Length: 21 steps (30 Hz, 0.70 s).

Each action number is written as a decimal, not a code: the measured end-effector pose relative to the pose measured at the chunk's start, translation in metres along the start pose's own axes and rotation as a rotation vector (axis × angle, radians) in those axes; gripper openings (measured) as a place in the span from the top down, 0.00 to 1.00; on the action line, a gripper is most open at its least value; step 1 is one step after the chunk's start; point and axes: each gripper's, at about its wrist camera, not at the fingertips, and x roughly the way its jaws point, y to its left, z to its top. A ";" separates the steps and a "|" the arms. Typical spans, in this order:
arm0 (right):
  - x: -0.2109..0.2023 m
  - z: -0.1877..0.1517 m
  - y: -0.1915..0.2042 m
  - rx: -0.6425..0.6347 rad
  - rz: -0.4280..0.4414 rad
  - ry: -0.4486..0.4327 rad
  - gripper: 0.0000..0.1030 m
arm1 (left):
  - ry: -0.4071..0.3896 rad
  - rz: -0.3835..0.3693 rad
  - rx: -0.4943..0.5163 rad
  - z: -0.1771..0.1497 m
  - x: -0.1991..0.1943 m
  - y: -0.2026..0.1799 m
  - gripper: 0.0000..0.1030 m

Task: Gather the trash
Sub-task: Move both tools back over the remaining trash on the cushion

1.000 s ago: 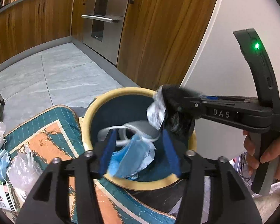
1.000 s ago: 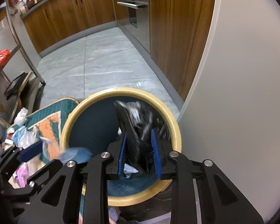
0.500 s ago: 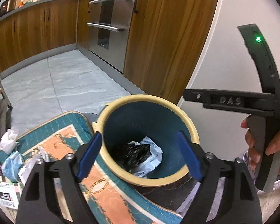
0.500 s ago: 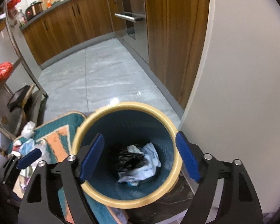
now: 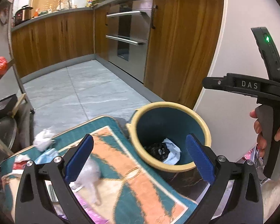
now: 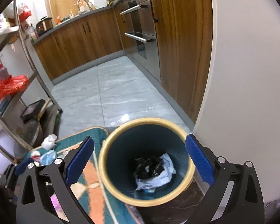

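Observation:
A teal bin with a cream rim [image 5: 164, 104] [image 6: 147, 120] stands by the white wall. In its bottom lie a black bag [image 5: 157, 149] [image 6: 147, 168] and a white-blue wrapper [image 5: 172, 153] [image 6: 164, 175]. My left gripper [image 5: 140, 158] hovers over the rug beside the bin, its jaws opening with nothing between them. Above the bin's mouth, my right gripper [image 6: 140, 160] has its jaws opening too, and nothing is held in them. A crumpled tissue [image 5: 43, 140], a blue mask [image 5: 46, 155] and a clear plastic bag [image 5: 89, 173] lie on the rug.
The teal and orange rug [image 5: 140, 196] runs up to the bin. A metal rack [image 6: 28, 59] with a red bag stands on the left. Wooden cabinets and an oven [image 5: 128, 43] line the grey tiled floor. A hand [image 5: 261, 130] grips the right gripper's handle.
Both grippers opened and let go of the blue mask and the black bag, which dropped into the bin. Both then rose and drew back from it.

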 end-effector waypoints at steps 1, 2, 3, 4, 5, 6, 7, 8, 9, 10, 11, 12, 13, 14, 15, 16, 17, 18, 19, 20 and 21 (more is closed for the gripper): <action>-0.001 -0.001 0.003 0.005 0.005 0.002 0.05 | -0.004 0.011 -0.001 -0.001 -0.007 0.005 0.06; -0.002 -0.002 0.005 0.011 0.010 0.005 0.05 | -0.008 0.020 -0.001 -0.003 -0.013 0.009 0.06; -0.002 -0.003 0.008 0.015 0.015 0.009 0.05 | -0.013 0.035 -0.002 -0.005 -0.019 0.015 0.05; -0.003 -0.004 0.011 0.019 0.019 0.012 0.05 | -0.017 0.051 -0.005 -0.006 -0.026 0.021 0.05; -0.003 -0.005 0.015 0.023 0.025 0.017 0.05 | -0.020 0.064 -0.014 -0.008 -0.032 0.027 0.05; -0.003 -0.006 0.019 0.026 0.031 0.022 0.05 | -0.022 0.073 -0.023 -0.009 -0.038 0.033 0.05; -0.003 -0.007 0.024 0.028 0.037 0.029 0.05 | -0.023 0.085 -0.032 -0.011 -0.043 0.040 0.05; -0.002 -0.009 0.029 0.024 0.045 0.032 0.05 | -0.026 0.103 -0.042 -0.014 -0.049 0.048 0.06; -0.002 -0.011 0.035 0.017 0.050 0.035 0.05 | -0.028 0.116 -0.047 -0.016 -0.053 0.055 0.05; -0.001 -0.012 0.040 0.008 0.053 0.038 0.05 | -0.028 0.130 -0.052 -0.018 -0.057 0.062 0.06; 0.000 -0.015 0.049 -0.004 0.059 0.045 0.05 | -0.028 0.151 -0.060 -0.021 -0.063 0.071 0.05; 0.001 -0.016 0.054 -0.010 0.065 0.051 0.05 | -0.027 0.163 -0.067 -0.024 -0.067 0.078 0.05; 0.003 -0.019 0.062 -0.018 0.075 0.061 0.05 | -0.024 0.181 -0.079 -0.027 -0.071 0.087 0.05; 0.004 -0.020 0.068 -0.025 0.084 0.068 0.05 | -0.020 0.200 -0.091 -0.029 -0.076 0.096 0.05; 0.006 -0.023 0.077 -0.040 0.093 0.076 0.05 | -0.016 0.217 -0.105 -0.033 -0.080 0.106 0.05; 0.007 -0.025 0.085 -0.055 0.097 0.083 0.05 | -0.014 0.228 -0.116 -0.036 -0.084 0.114 0.05; 0.008 -0.027 0.092 -0.068 0.102 0.090 0.05 | -0.010 0.247 -0.136 -0.039 -0.088 0.124 0.05; 0.010 -0.030 0.104 -0.082 0.113 0.097 0.05 | -0.007 0.259 -0.150 -0.042 -0.091 0.132 0.05; 0.011 -0.031 0.111 -0.089 0.121 0.102 0.05 | -0.003 0.276 -0.169 -0.045 -0.095 0.141 0.06; 0.013 -0.033 0.119 -0.097 0.130 0.111 0.05 | -0.002 0.286 -0.182 -0.049 -0.097 0.148 0.06; 0.014 -0.035 0.126 -0.103 0.136 0.116 0.05 | 0.002 0.302 -0.204 -0.053 -0.101 0.158 0.06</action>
